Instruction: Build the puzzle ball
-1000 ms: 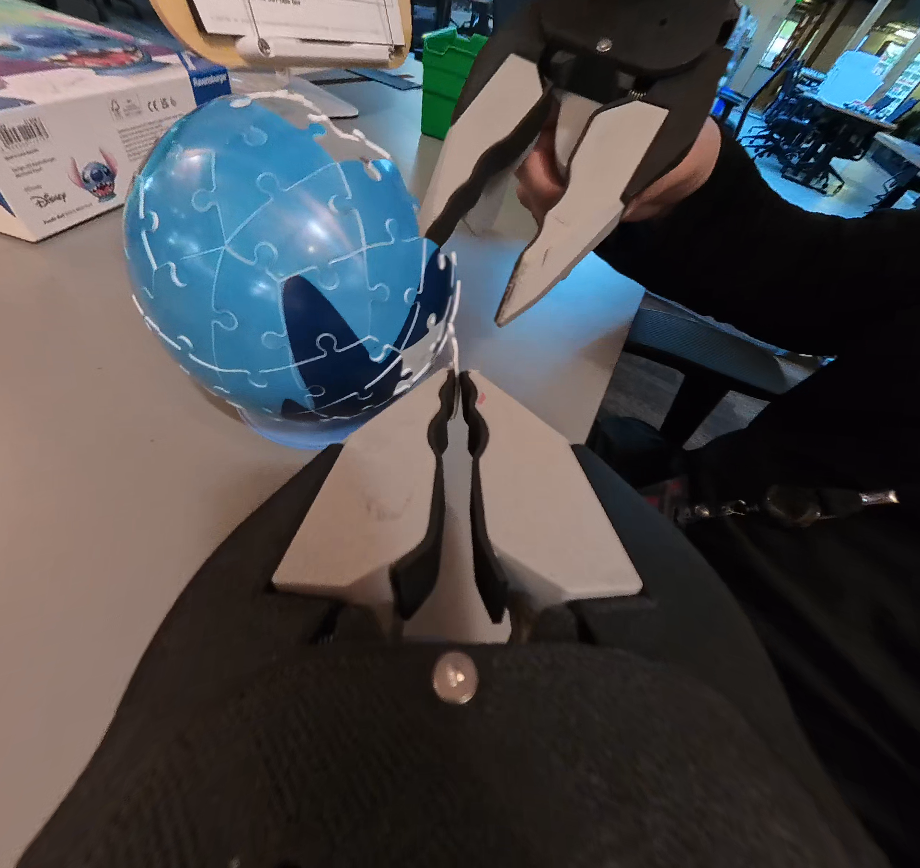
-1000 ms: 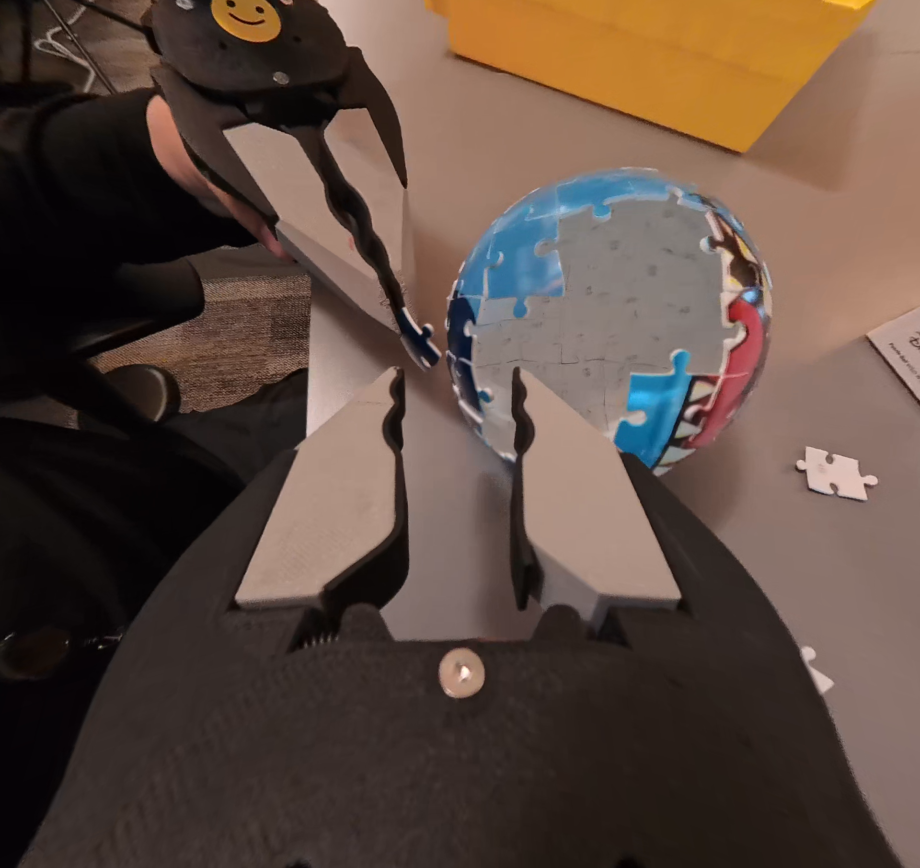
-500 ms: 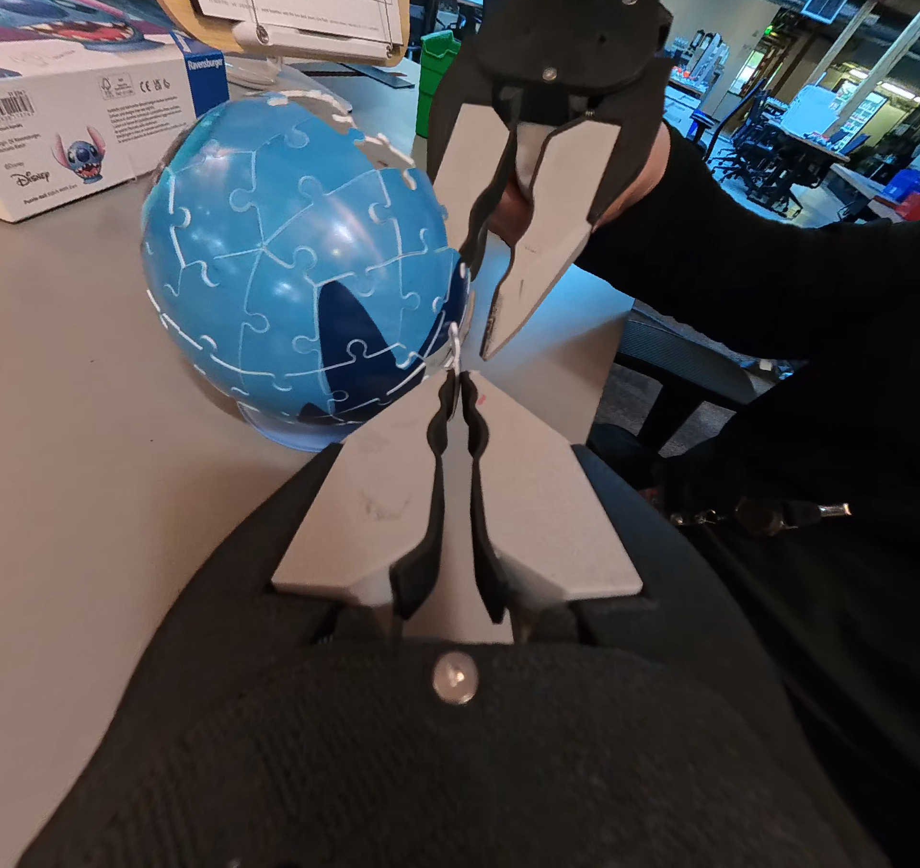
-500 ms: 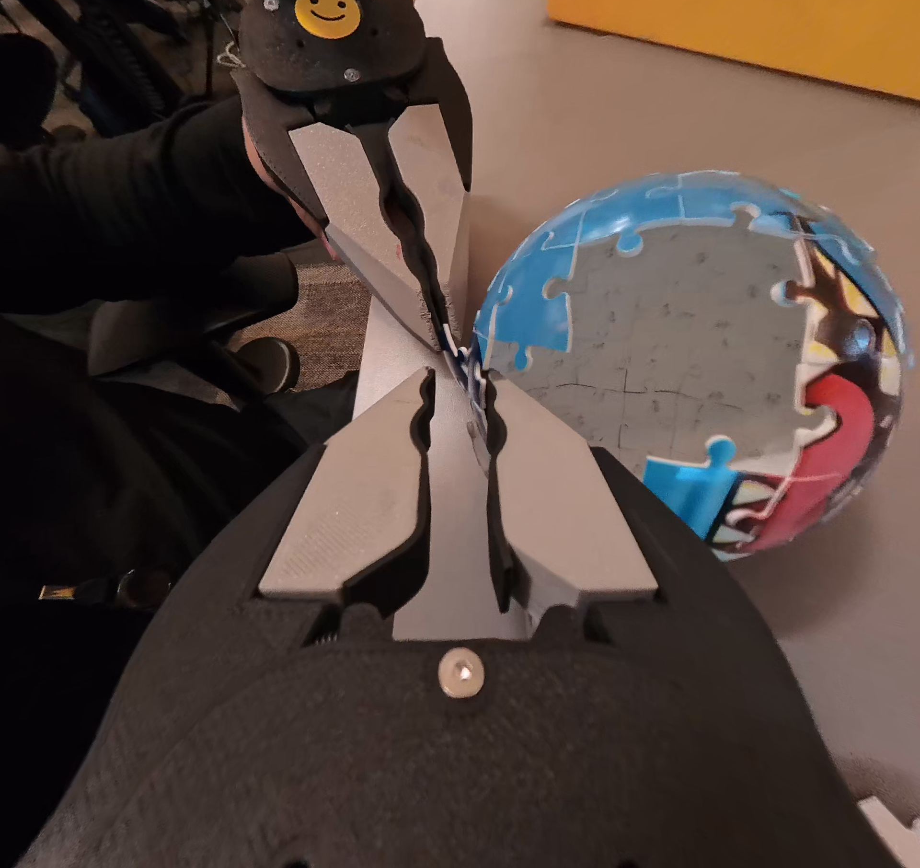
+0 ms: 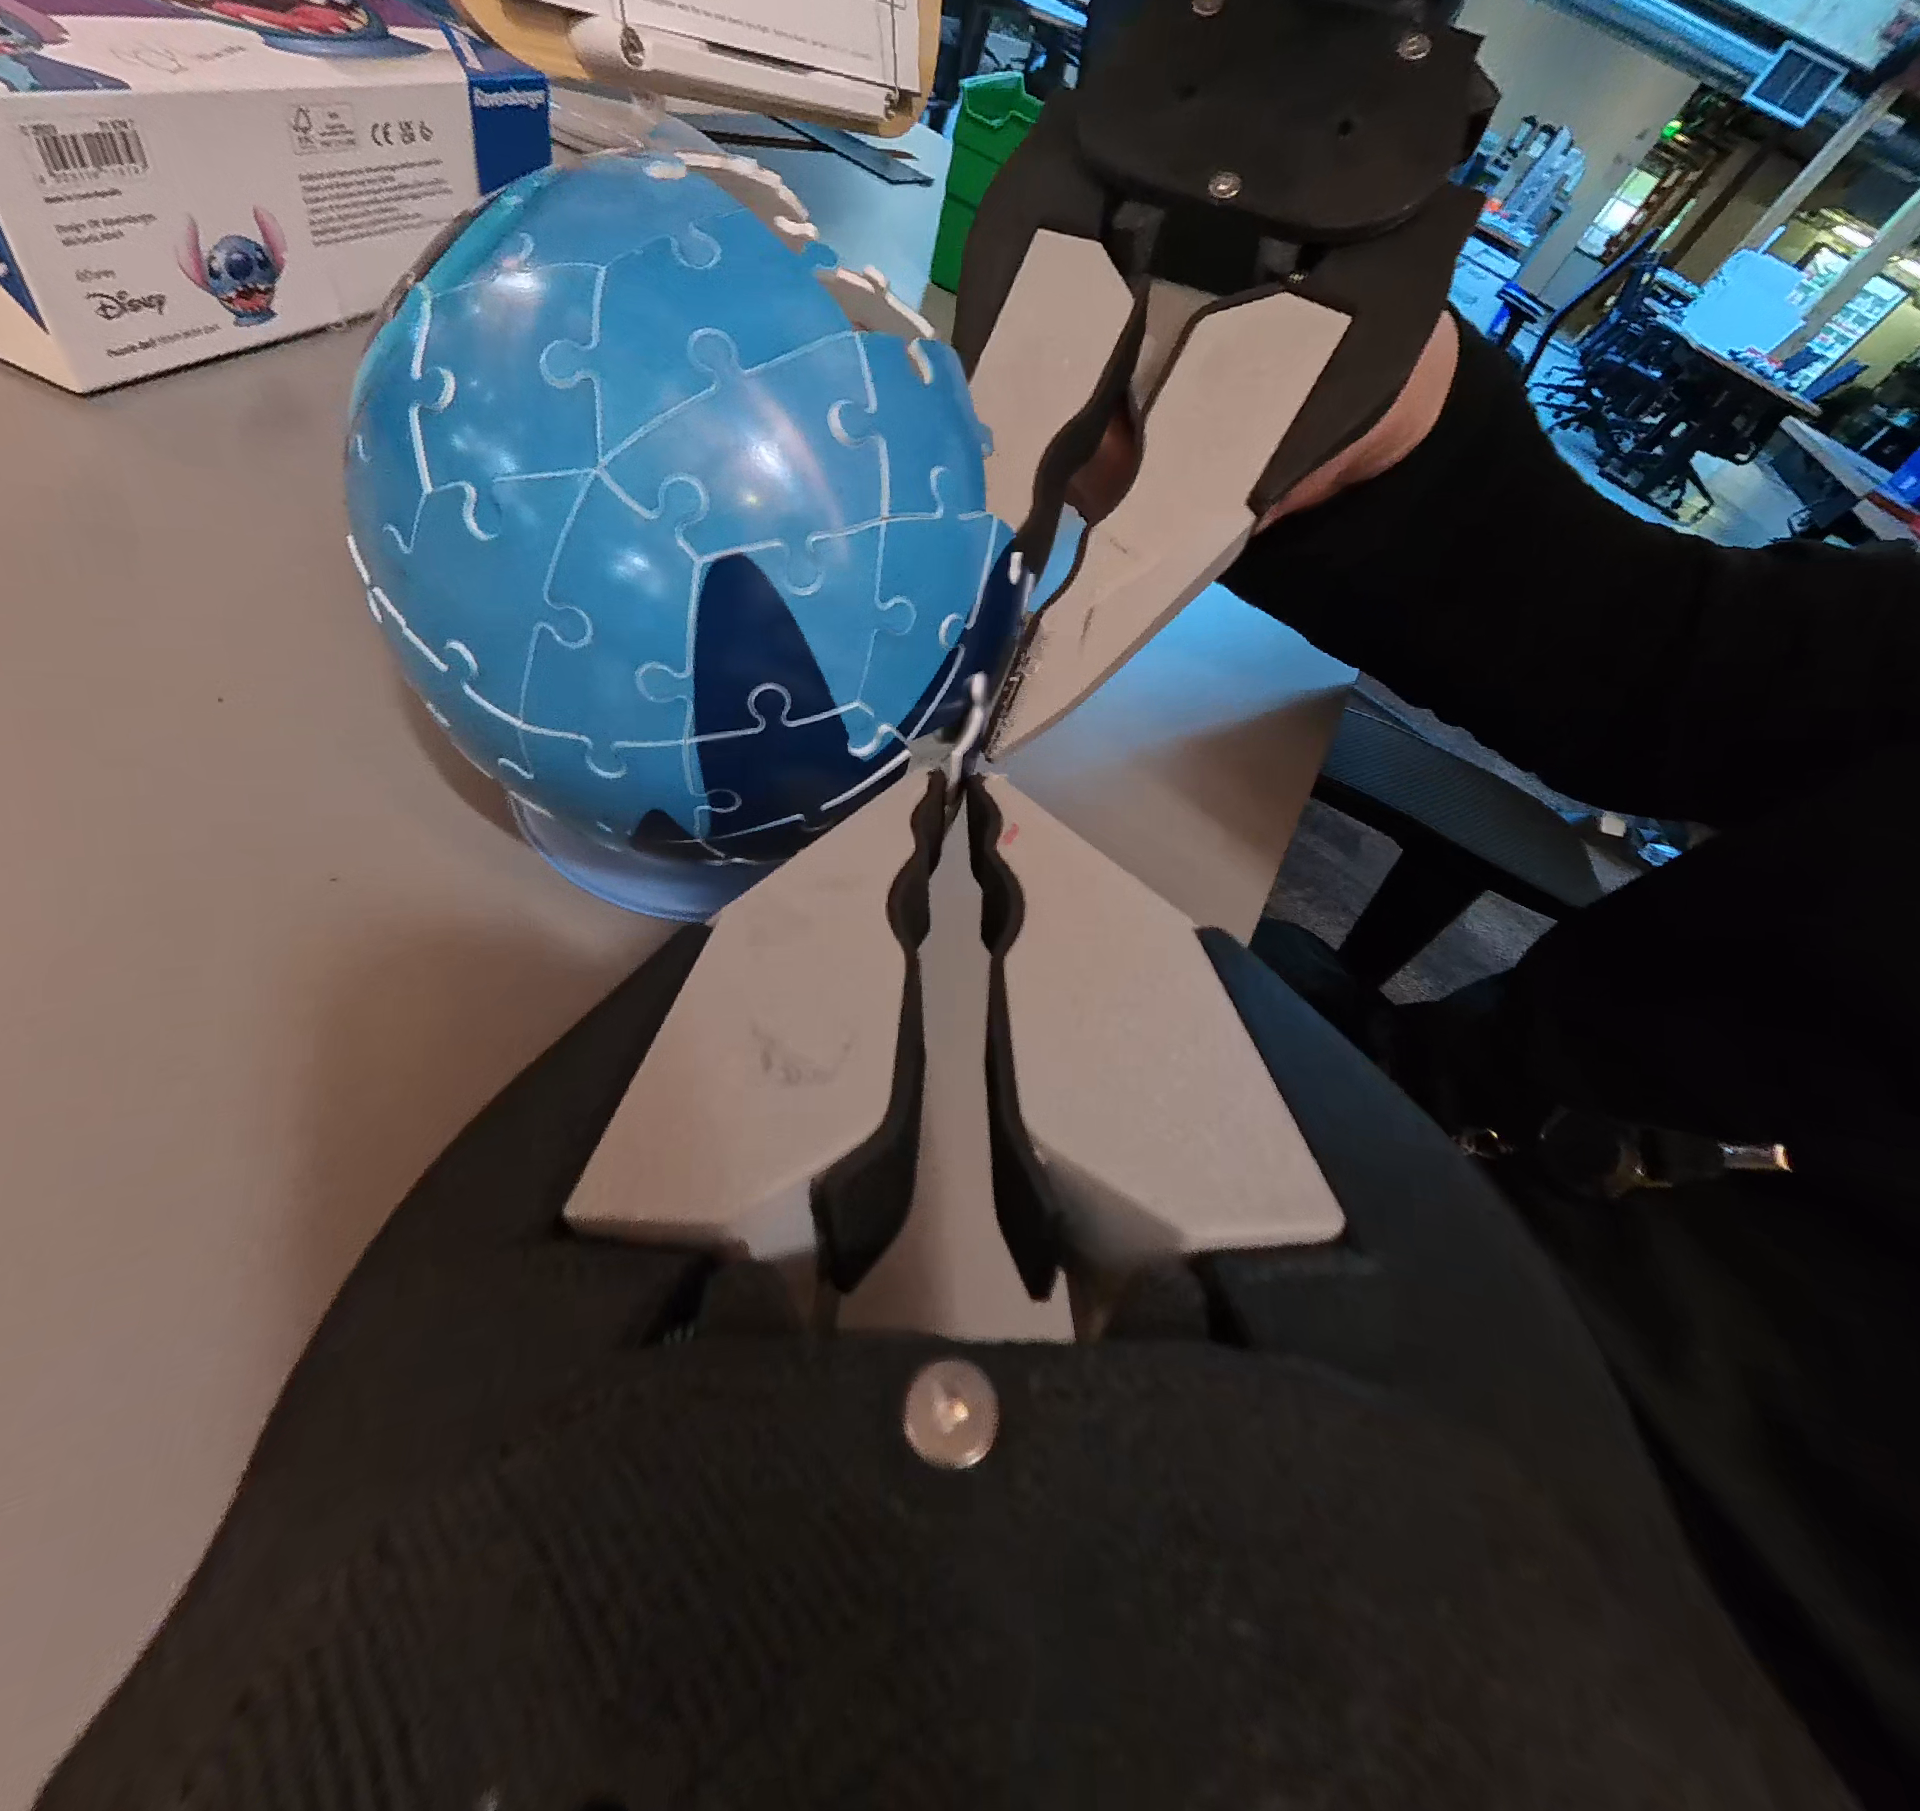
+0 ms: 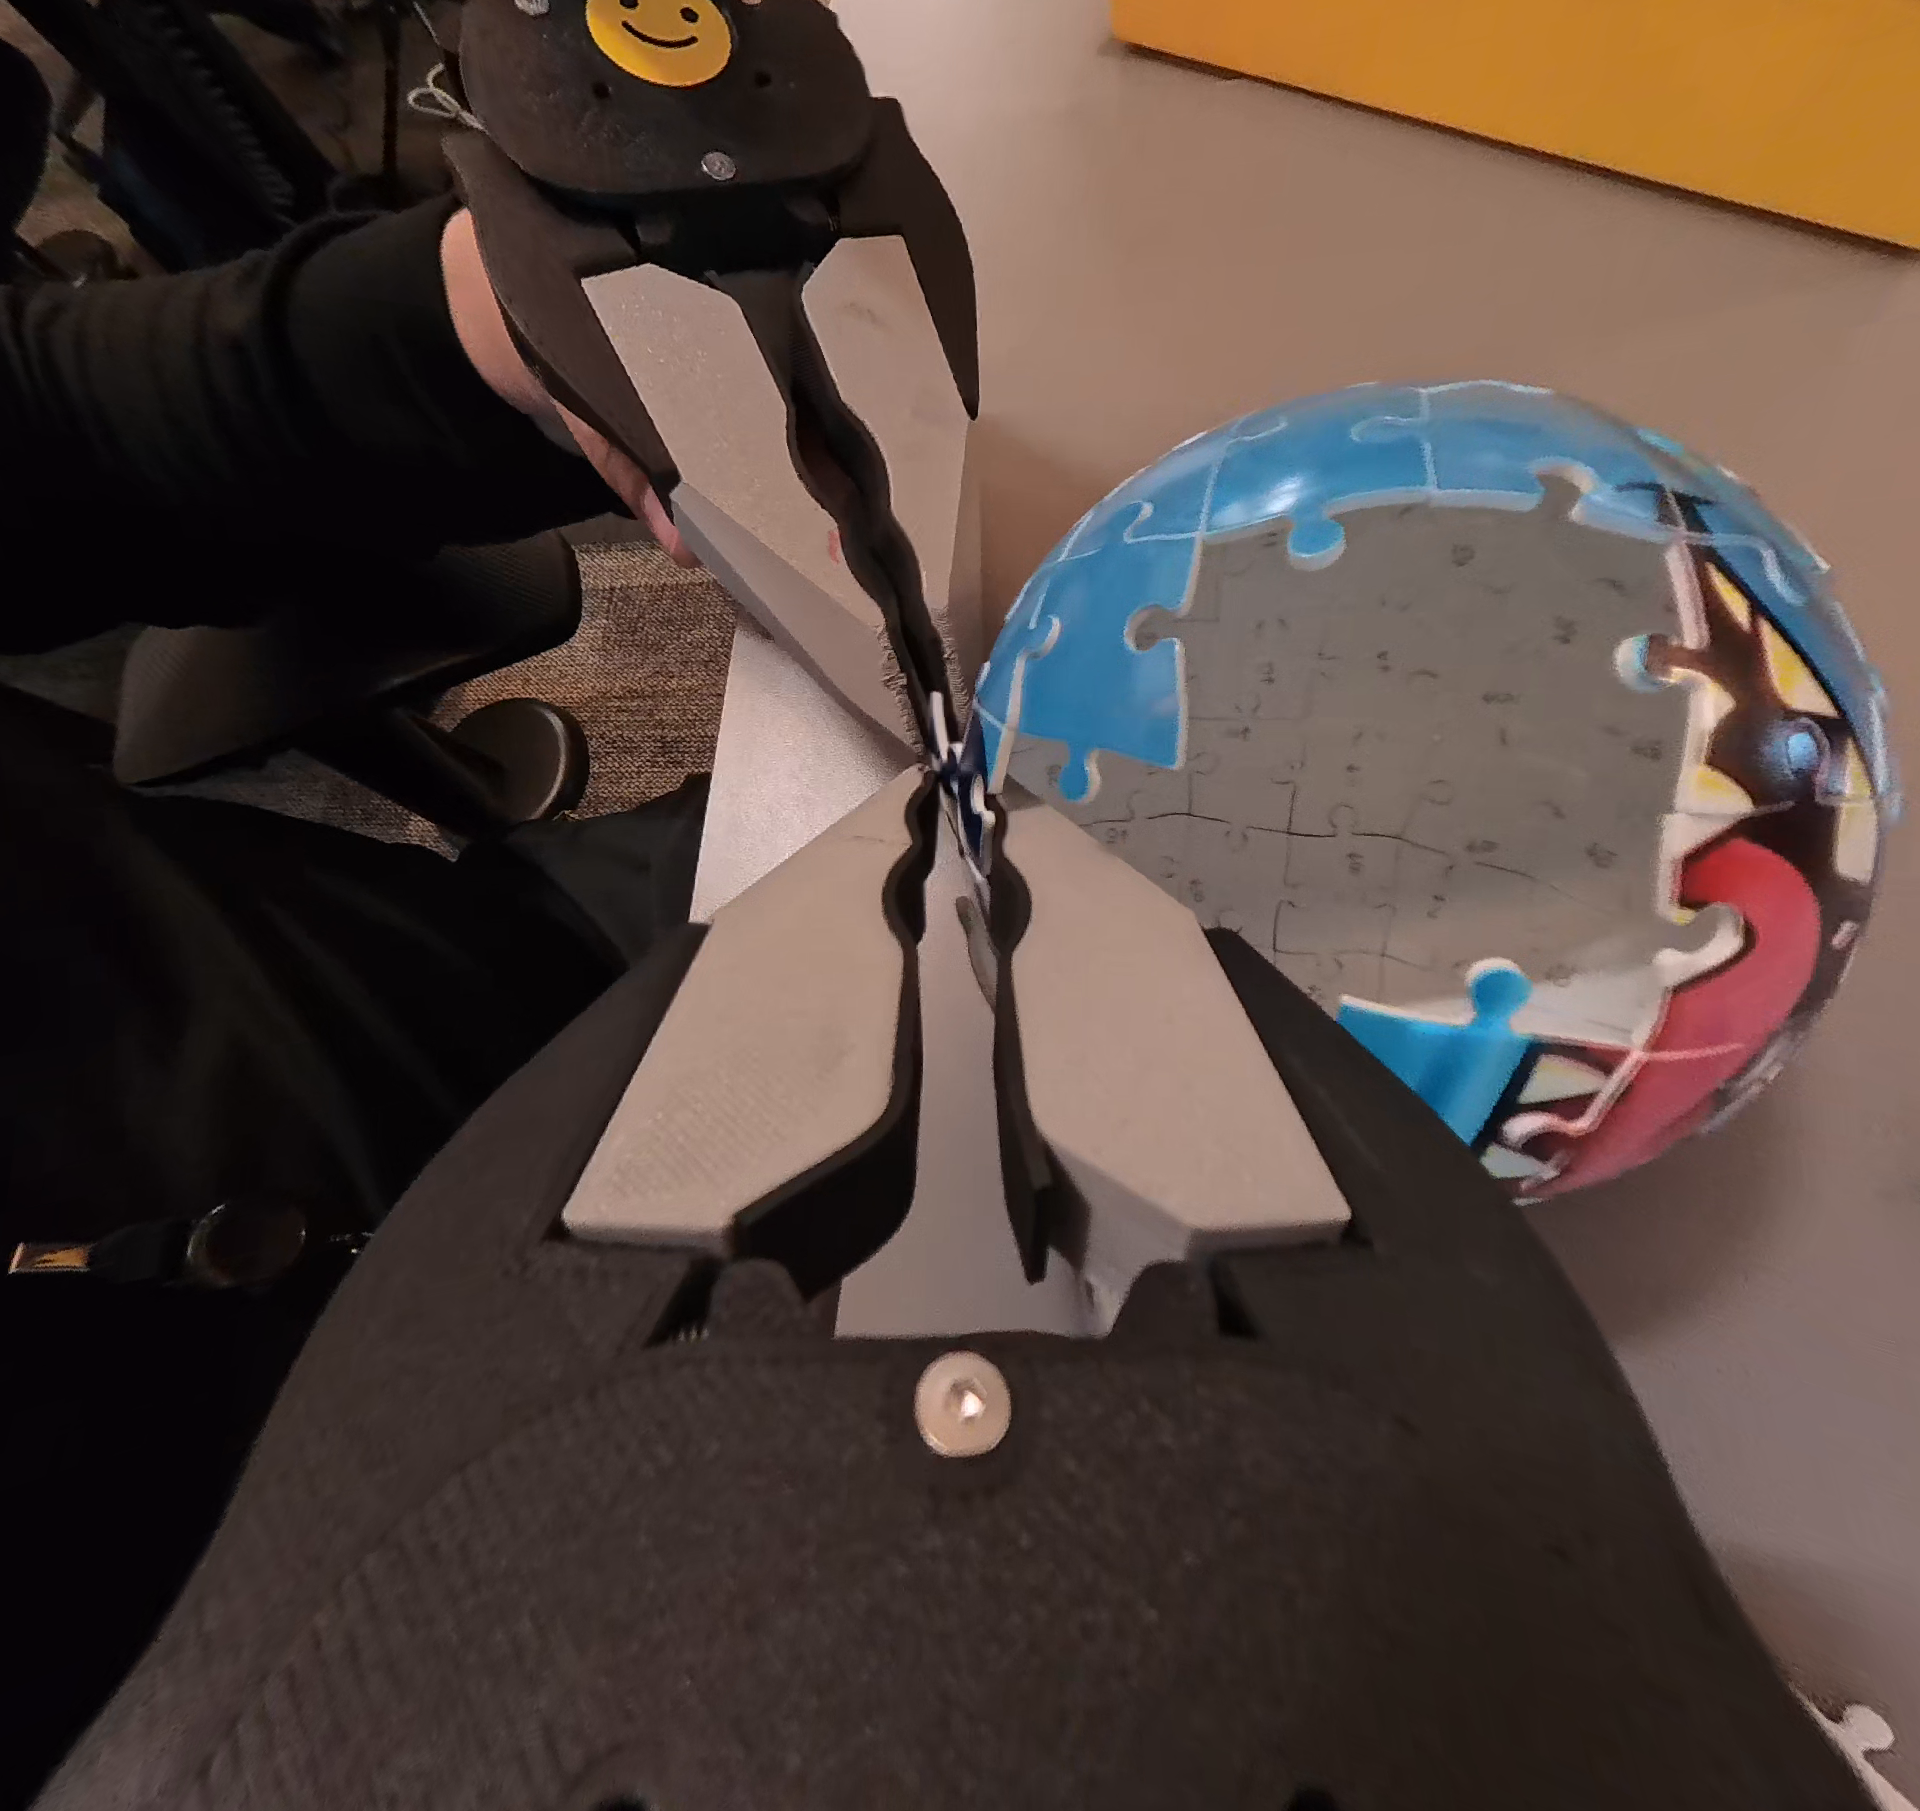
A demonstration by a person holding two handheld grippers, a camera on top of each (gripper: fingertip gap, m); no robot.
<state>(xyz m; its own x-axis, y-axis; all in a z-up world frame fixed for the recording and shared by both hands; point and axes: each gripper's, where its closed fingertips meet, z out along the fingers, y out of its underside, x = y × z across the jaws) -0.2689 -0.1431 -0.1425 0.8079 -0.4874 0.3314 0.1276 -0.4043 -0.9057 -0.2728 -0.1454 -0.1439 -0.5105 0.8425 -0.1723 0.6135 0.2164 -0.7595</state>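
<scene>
**Spotter:** Two grippers meet at one spot. Going left to right in the left wrist view: the puzzle box [image 5: 239, 203] lies far left on the table [image 5: 187, 826], then the puzzle ball [image 5: 665, 566] sits on its clear stand [image 5: 623, 873], and at the ball's right edge you pinch a dark blue piece [image 5: 977, 722] with your left gripper [image 5: 954, 787], jaws nearly closed on it.

**Operator:** And my other hand?

**Spotter:** Your right gripper [image 5: 1013, 712] comes down from above, its jaws narrowed to a slit at the same piece. Both tips appear to clamp it, though whether the right one bears real pressure, I cannot tell for certain.

**Operator:** How much is built?

**Spotter:** I'd judge well over half. The blue back is closed. In the right wrist view a large grey gap [image 6: 1403, 774] shows the inner backs of pieces, with the red and yellow face to its right. A loose piece [image 6: 1860, 1740] lies at the lower right corner, so several still wait.

**Operator:** Next?

**Spotter:** Probably seat this piece on the rim beside the gap, then fill inward.
</scene>
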